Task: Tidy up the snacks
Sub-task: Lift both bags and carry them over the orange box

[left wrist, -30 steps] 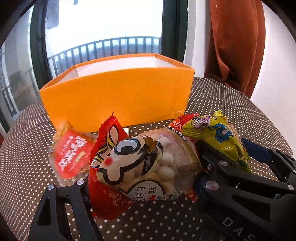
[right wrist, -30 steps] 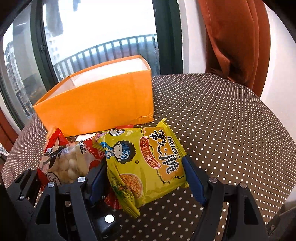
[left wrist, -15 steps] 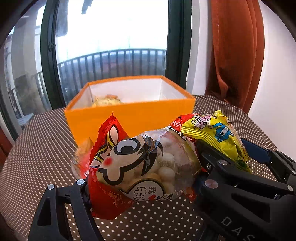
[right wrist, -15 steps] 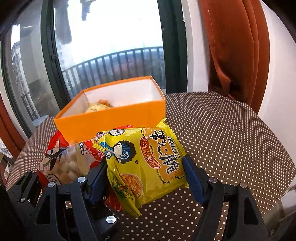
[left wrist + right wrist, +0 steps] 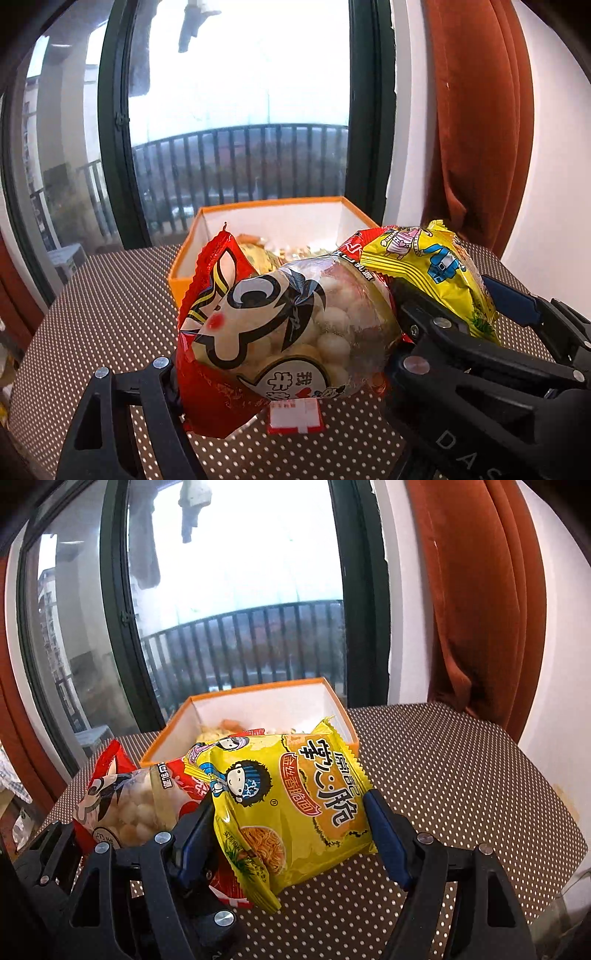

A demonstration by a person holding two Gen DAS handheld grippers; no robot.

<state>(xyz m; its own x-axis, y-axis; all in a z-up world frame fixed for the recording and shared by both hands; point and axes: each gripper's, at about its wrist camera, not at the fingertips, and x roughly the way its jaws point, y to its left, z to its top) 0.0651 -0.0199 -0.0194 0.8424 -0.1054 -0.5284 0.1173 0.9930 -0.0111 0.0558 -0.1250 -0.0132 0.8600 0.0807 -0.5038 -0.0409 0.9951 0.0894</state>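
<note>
My left gripper is shut on a red bag of white puff balls with a cartoon face, held above the table. My right gripper is shut on a yellow noodle snack packet, held just to the right of the red bag. The yellow packet also shows in the left wrist view. An open orange box with white inner walls stands on the table behind both bags, and several snacks lie inside it. The box also shows in the right wrist view.
A round table with a brown white-dotted cloth lies below. A dark-framed window with a balcony railing is behind the box. A rust-coloured curtain hangs at the right against a white wall.
Both grippers have risen with their bags. The view now looks down into the orange box, which appears lower and smaller. The small red packet beside the box is out of sight.
</note>
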